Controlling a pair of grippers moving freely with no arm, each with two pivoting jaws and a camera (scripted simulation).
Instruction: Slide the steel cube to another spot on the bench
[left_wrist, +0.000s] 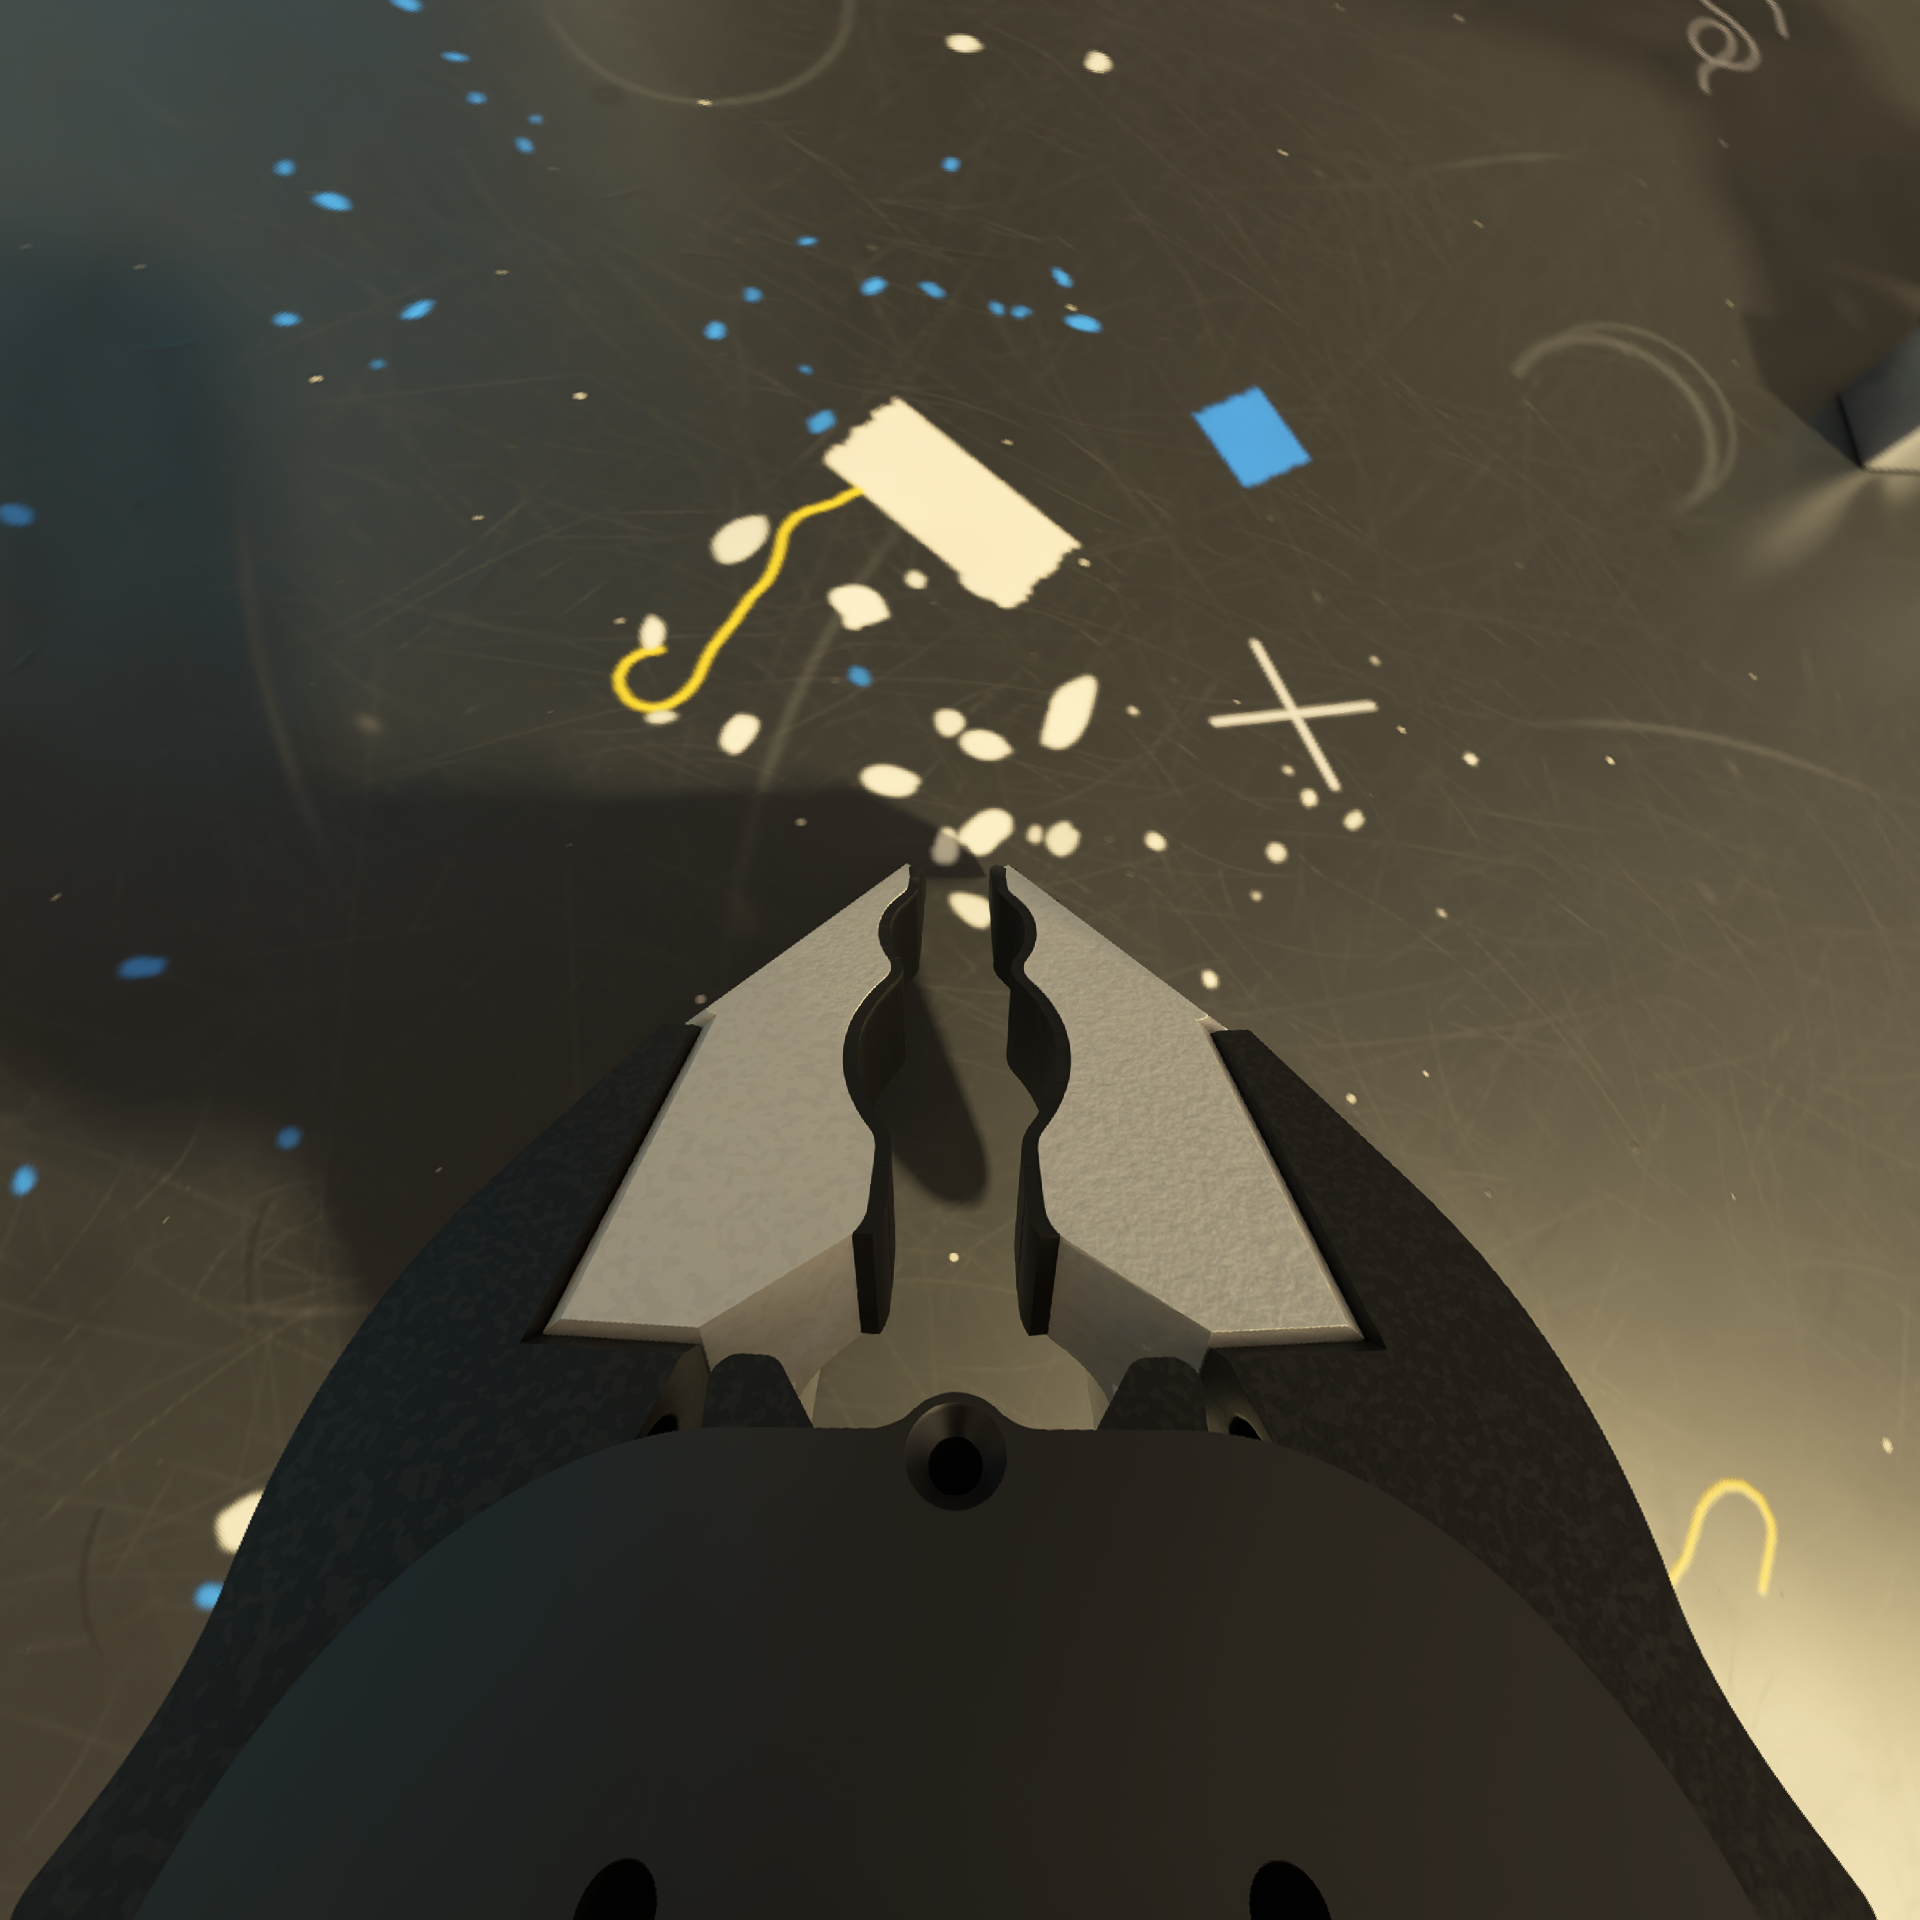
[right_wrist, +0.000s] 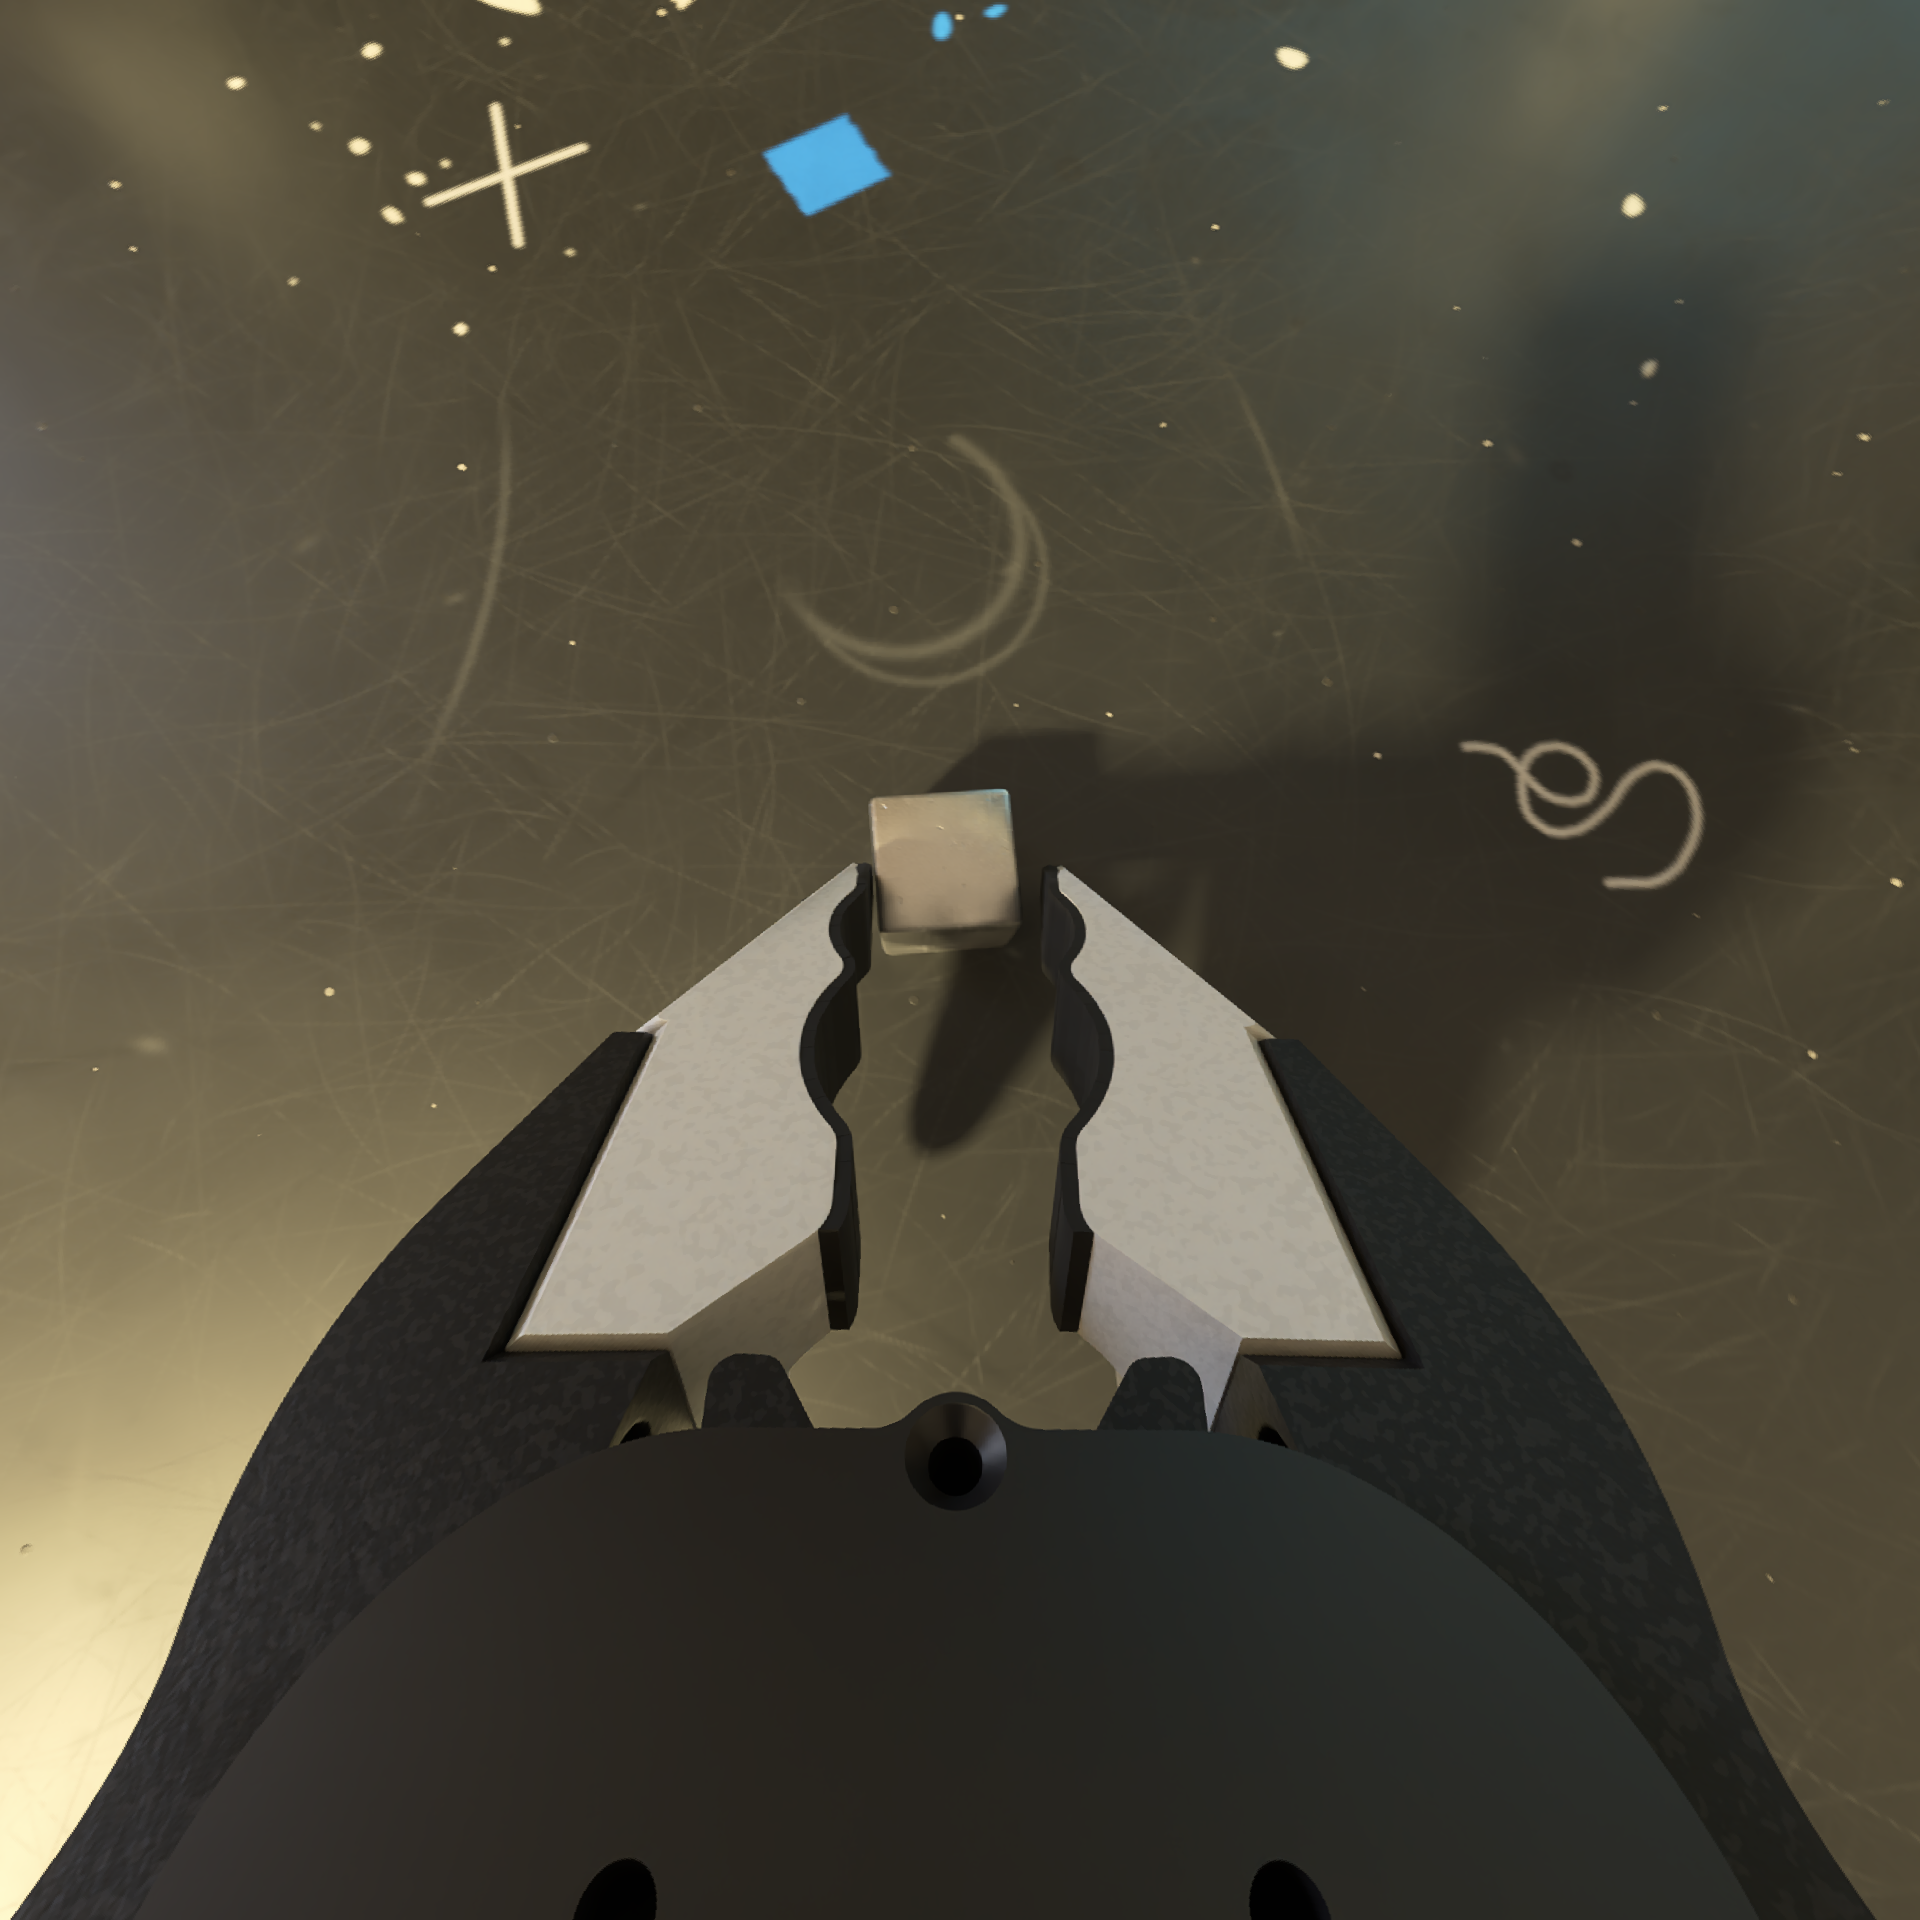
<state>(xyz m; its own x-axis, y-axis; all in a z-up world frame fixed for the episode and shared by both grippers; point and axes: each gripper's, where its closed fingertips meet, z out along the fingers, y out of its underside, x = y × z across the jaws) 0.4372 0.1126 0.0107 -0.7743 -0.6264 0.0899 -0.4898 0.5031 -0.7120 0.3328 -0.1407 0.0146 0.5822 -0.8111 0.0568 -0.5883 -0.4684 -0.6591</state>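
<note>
Steel cube (right_wrist: 942, 871) sits on the scratched dark bench (right_wrist: 623, 582), between the tips of our right tongs (right_wrist: 954, 883). Jaws parted wider than the cube: left pad looks touching or nearly so, a gap shows on the right. Nothing gripped.

Left tongs (left_wrist: 956, 883) hover well away over paint flecks, jaws narrowly parted, empty.

To slide well, we judge: close gently until both pads bear evenly, keep the cube flat on the bench, push low and straight. The blue square (right_wrist: 826, 163) and chalk cross (right_wrist: 507, 175) lie ahead.
</note>
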